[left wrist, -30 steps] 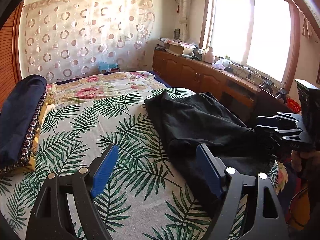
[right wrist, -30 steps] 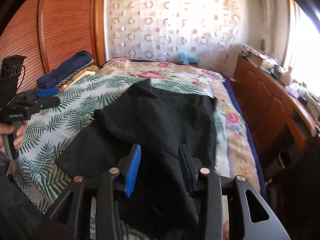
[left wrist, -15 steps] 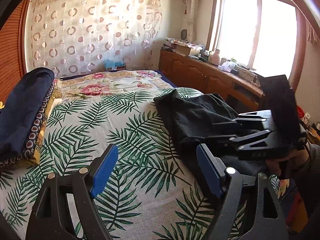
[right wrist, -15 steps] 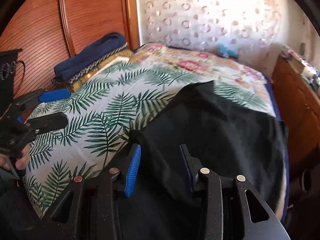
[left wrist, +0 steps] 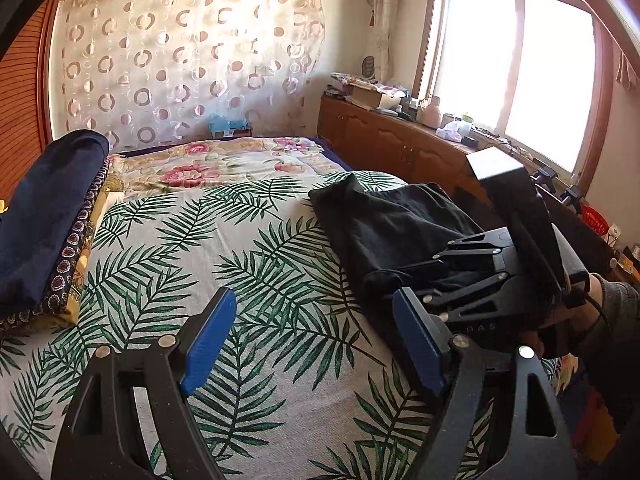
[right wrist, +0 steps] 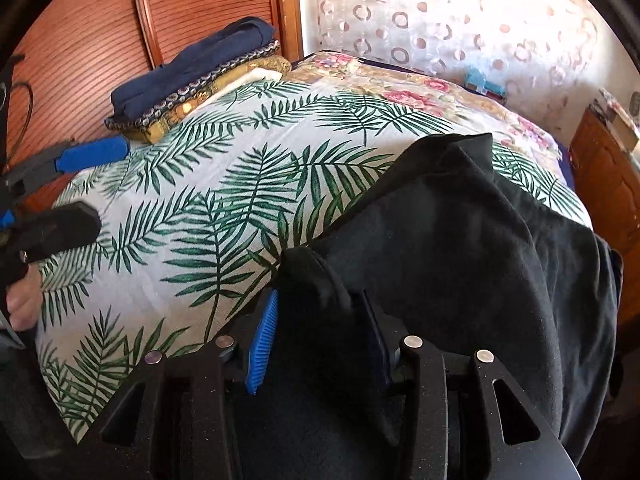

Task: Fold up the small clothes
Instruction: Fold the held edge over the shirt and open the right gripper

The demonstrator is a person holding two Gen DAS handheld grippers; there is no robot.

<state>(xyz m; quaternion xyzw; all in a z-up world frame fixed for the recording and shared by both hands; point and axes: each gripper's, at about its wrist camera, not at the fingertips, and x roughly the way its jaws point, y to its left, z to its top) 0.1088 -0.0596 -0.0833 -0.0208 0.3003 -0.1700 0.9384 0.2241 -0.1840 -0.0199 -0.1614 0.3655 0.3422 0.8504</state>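
A black garment (right wrist: 460, 248) lies on the right half of the palm-leaf bed sheet (right wrist: 224, 208); it also shows in the left wrist view (left wrist: 384, 224). My right gripper (right wrist: 320, 332) is shut on a bunched near edge of the black garment and holds it over the sheet; it shows from the side in the left wrist view (left wrist: 404, 284). My left gripper (left wrist: 316, 336) is open and empty above the bare sheet (left wrist: 248, 264), left of the garment; it appears at the left edge of the right wrist view (right wrist: 76, 188).
A stack of folded dark blue and patterned bedding (left wrist: 44, 216) lies along the left side by the wooden wardrobe (right wrist: 88, 40). A floral blanket (left wrist: 224, 164) covers the far end. A cluttered wooden cabinet (left wrist: 392, 140) runs under the window on the right.
My right gripper has pulled the garment's edge leftward toward the bed's middle, and the cloth has bunched and folded over. My left gripper has stayed open and shifted only slightly.
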